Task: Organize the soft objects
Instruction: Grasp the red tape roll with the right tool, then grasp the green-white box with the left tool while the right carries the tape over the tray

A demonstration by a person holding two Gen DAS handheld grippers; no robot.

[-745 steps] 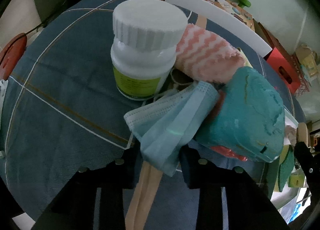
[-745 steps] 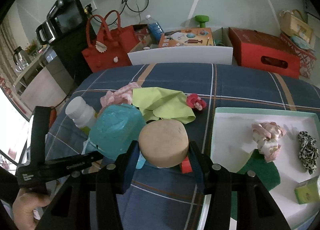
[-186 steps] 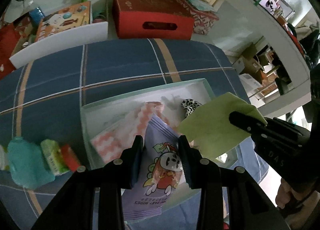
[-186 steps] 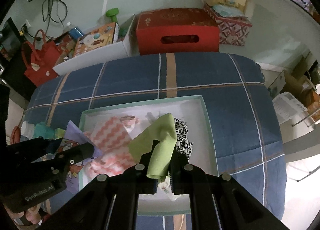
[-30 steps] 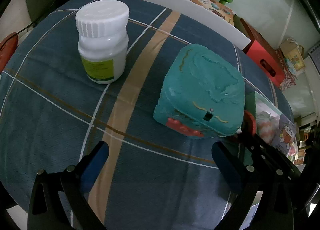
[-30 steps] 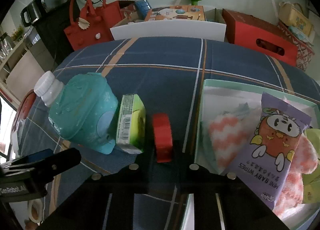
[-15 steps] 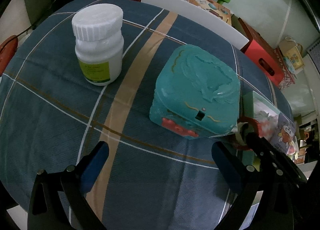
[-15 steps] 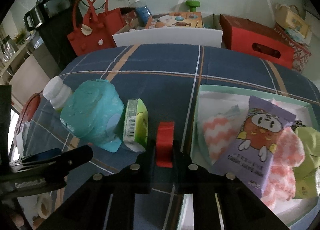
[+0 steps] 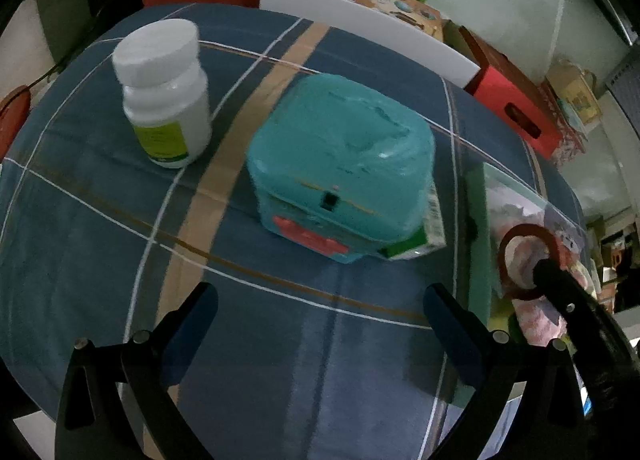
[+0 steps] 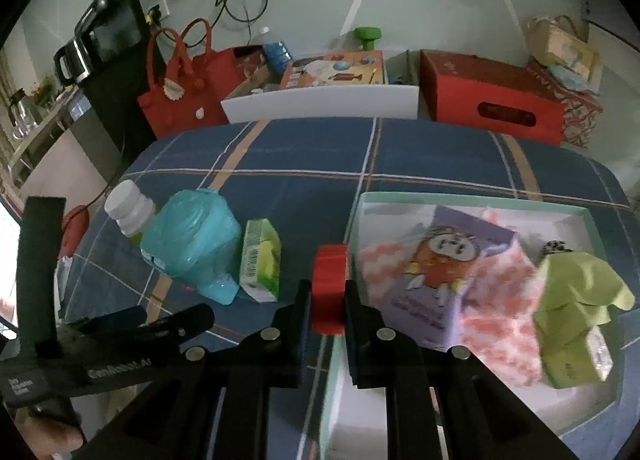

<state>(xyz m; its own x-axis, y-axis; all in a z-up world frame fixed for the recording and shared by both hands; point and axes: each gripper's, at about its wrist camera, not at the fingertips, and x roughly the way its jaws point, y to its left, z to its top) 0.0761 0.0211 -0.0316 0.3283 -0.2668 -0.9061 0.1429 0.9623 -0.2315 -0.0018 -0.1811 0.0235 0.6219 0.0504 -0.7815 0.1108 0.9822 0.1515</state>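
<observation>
My right gripper is shut on a red tape roll and holds it above the left rim of the white tray; the roll also shows in the left wrist view. The tray holds a purple wipes pack, a pink zigzag cloth and a green cloth. My left gripper is open and empty above the blue plaid tablecloth, in front of a teal box.
A white pill bottle stands left of the teal box. A green packet lies beside the teal box. Behind the table are a red bag, a white board and a red box.
My right gripper has lifted the red tape roll off the cloth and carried it right, toward the tray. My left gripper has drawn back slightly, still open.
</observation>
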